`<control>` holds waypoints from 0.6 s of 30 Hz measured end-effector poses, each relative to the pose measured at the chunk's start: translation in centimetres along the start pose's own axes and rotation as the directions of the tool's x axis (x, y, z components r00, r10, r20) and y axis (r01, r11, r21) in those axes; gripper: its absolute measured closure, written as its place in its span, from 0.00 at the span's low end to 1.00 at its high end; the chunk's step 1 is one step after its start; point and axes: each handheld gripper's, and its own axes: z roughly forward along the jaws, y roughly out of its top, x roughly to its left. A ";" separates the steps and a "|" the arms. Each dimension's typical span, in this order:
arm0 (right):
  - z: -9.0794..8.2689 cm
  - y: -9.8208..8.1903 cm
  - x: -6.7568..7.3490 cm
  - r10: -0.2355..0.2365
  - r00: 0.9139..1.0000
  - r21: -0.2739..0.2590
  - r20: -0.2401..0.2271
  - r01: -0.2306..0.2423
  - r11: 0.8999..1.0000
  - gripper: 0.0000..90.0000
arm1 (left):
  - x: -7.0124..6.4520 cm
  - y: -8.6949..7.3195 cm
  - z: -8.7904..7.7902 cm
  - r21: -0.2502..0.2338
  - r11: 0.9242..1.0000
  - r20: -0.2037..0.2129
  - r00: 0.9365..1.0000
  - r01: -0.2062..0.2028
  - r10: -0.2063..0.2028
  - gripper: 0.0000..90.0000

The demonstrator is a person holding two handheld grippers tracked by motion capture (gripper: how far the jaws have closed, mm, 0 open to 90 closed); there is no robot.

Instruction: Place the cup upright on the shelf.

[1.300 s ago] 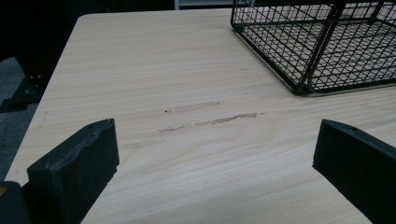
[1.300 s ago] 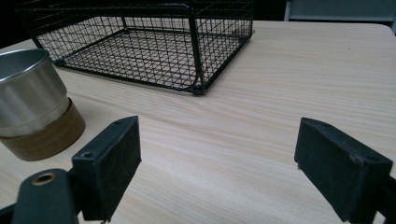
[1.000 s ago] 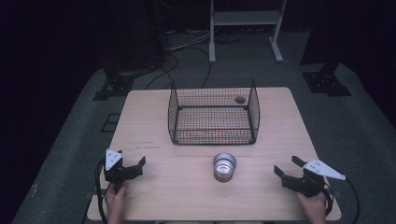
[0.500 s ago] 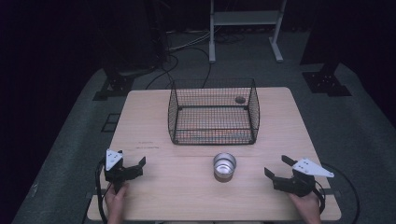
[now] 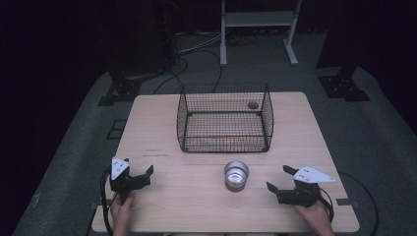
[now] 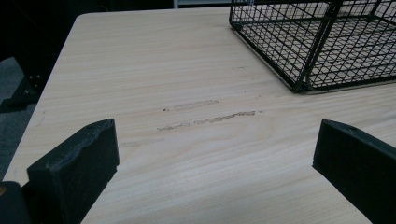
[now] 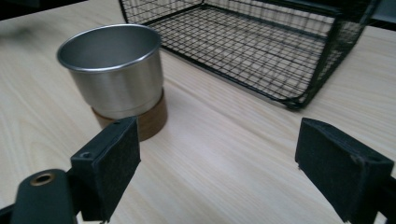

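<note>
A steel cup with a brown wooden base (image 5: 236,175) (image 7: 116,84) stands upright on the wooden table (image 5: 162,132), just in front of a black wire basket (image 5: 223,118) (image 7: 261,42) (image 6: 322,42). My right gripper (image 5: 280,179) (image 7: 229,168) is open to the right of the cup, its jaws pointing toward it with nothing between them. My left gripper (image 5: 142,175) (image 6: 215,168) is open near the table's front left, over bare wood, well away from the cup.
A small dark round object (image 5: 253,104) lies at the basket's back right. Faint scuff marks (image 6: 205,116) streak the wood ahead of the left gripper. Beyond the table are cables (image 5: 192,49), dark stand feet (image 5: 344,86) and a white frame (image 5: 258,29).
My right gripper has moved left, closer to the cup. The left gripper has stayed put.
</note>
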 end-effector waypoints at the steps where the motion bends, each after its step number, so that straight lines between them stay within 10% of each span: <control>1: 0.1 0.1 0.1 -0.006 1.000 0.002 -0.005 0.006 1.000 0.15 | 0.0 0.0 0.0 0.000 1.000 0.000 1.000 0.000 0.000 0.00; 18: 1.9 1.6 2.4 -0.067 0.991 0.040 -0.114 0.072 0.997 0.15 | 0.0 0.0 0.0 0.001 1.000 0.002 1.000 0.000 0.000 0.00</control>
